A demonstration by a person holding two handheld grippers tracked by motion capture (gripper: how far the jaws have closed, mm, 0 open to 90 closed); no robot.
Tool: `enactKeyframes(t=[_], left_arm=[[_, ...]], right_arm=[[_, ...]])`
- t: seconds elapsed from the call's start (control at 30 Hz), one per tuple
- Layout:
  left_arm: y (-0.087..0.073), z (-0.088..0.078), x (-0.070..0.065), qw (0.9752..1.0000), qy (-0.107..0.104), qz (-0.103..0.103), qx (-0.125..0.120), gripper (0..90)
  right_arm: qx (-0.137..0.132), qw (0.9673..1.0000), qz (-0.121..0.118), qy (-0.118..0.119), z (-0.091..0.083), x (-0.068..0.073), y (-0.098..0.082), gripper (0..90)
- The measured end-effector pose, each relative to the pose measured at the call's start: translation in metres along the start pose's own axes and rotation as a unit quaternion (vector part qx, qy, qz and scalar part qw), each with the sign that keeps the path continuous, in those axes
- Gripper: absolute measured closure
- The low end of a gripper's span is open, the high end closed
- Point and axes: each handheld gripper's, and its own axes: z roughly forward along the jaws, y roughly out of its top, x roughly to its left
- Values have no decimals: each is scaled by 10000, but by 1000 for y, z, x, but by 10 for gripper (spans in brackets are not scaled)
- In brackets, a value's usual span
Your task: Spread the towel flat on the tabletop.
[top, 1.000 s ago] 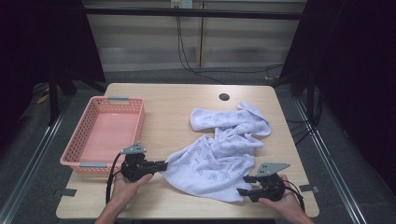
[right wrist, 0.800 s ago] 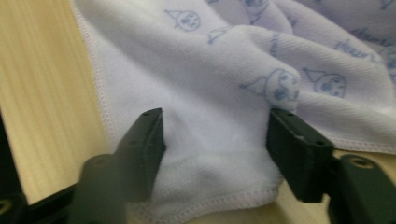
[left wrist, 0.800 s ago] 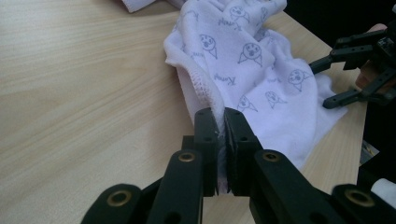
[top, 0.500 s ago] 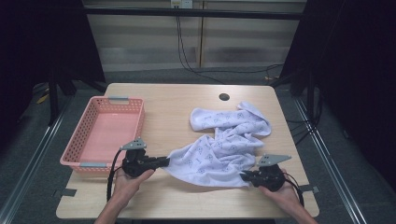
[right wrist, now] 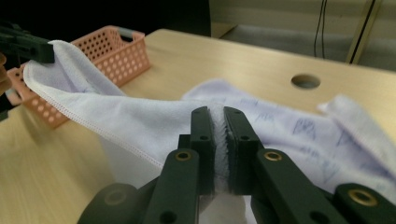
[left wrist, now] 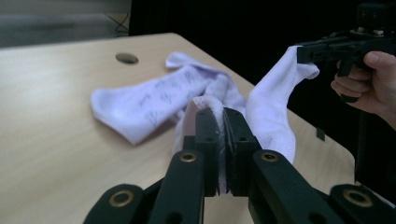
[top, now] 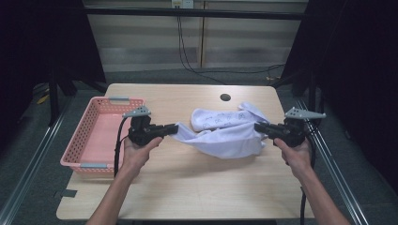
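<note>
Left gripper (top: 174,127) at 9 o'clock and right gripper (top: 257,126) at 3 o'clock each clench a corner of the towel (top: 225,133). Right's jaws have just closed on it. Towel hangs between the 2 at table (top: 197,183) centre; basket (top: 89,140) farther at 9 o'clock.

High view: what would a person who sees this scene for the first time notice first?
First, the white towel stretched in the air above the middle of the wooden table, one edge pinched in the left gripper and the other in the right gripper, both jaws shut on it. Its far part lies crumpled on the table. Next, the pink basket at the left edge.
</note>
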Motion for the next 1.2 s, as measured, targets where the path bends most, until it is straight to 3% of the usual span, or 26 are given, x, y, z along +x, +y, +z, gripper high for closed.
enactKeyframes(t=[0.37,0.53,0.63,0.7,0.83,0.9,0.97,1.07,1.2], left_arm=[[64,-9,11,9989,267,43,-391,861],[93,-23,10,9969,348,82,-707,861],[116,-34,1,9952,459,328,-804,862],[132,-46,-10,9925,354,407,-1099,862],[152,-63,-35,9890,338,695,-1258,862],[144,-65,-44,9892,271,771,-1216,862],[126,-61,-47,9911,253,759,-1060,862],[81,-50,-43,9954,134,524,-787,861],[24,-42,-42,9988,11,358,-335,860]], right_arm=[[-240,9988,-159,-387,6,-14,69,830],[-528,9970,-167,-537,-4,-20,106,831],[-739,9952,-252,-592,-17,-17,132,832],[-899,9935,-318,-619,-26,-13,146,833],[-1347,9885,-412,-557,-53,1,171,835],[-1421,9875,-473,-493,-61,8,169,837],[-1327,9890,-492,-437,-63,11,154,837],[-995,9934,-428,-373,-57,10,116,838],[-525,9981,-273,-191,-51,11,52,838]])
